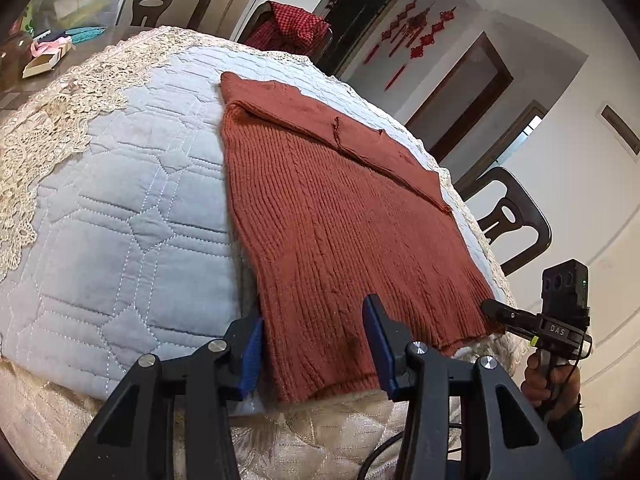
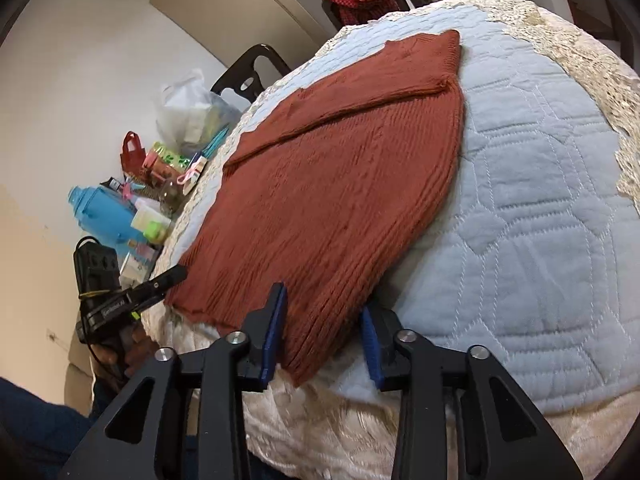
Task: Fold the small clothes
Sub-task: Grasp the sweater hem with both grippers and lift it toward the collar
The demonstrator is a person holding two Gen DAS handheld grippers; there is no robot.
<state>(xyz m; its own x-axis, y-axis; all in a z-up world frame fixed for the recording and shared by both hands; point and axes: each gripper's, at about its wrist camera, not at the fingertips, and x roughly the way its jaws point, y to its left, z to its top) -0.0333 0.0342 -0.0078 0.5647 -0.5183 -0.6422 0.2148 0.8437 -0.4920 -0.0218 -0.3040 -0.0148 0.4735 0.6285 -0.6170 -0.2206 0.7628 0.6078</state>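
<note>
A rust-red knitted sweater [image 1: 340, 216] lies flat on a pale blue quilted cover [image 1: 120, 208], its top part folded down. My left gripper [image 1: 316, 350] straddles the near left hem corner. Its blue pads [image 1: 251, 356] stand apart and do not press the knit. My right gripper [image 2: 322, 340] straddles the other near hem corner of the sweater [image 2: 328, 184], one pad [image 2: 274, 336] on the knit and one beside its edge, also apart. Each gripper shows in the other's view: the right gripper [image 1: 500, 314] at the hem's right end, the left gripper [image 2: 168, 280] at its left end.
The quilt has a cream lace border [image 1: 60, 112] and hangs over the table's near edge. Dark chairs [image 1: 508, 220] stand around, one draped with red checked cloth [image 1: 296, 28]. Clutter sits at the table's side: a blue bottle [image 2: 102, 208], a plastic bag [image 2: 188, 108], small boxes.
</note>
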